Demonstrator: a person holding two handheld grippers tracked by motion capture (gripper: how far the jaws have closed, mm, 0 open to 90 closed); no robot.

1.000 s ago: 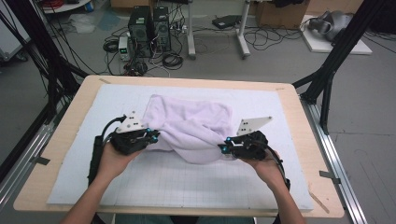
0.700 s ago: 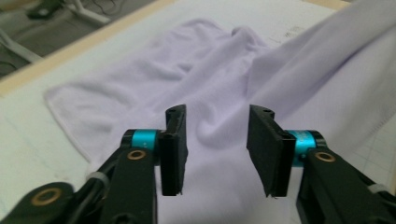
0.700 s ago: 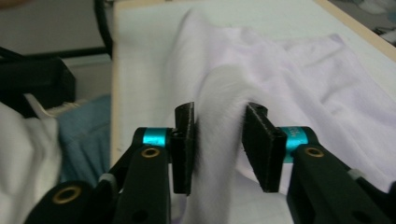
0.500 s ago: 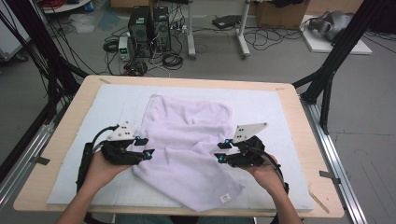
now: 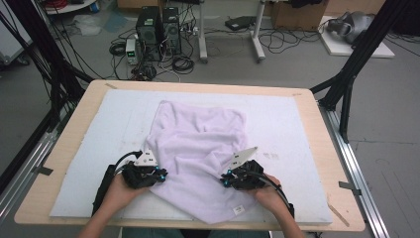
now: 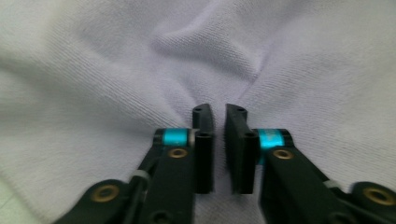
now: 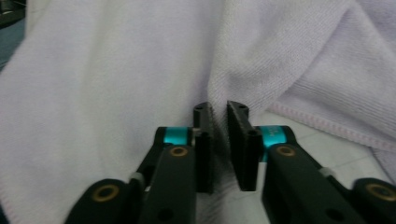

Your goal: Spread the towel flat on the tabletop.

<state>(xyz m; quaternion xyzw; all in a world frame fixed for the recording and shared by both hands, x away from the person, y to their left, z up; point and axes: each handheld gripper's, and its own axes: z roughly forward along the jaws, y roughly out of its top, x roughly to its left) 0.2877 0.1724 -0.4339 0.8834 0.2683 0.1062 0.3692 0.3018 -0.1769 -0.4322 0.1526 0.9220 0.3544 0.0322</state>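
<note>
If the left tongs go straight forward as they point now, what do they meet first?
Probably the lavender towel itself: the left tongs point into its creased cloth, which lies directly ahead. Whether the tips already touch it is unclear.

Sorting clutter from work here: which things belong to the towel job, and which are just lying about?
In the job:
towel
left gripper
right gripper
white mat

Lying about:
computer tower
floor cables
</note>
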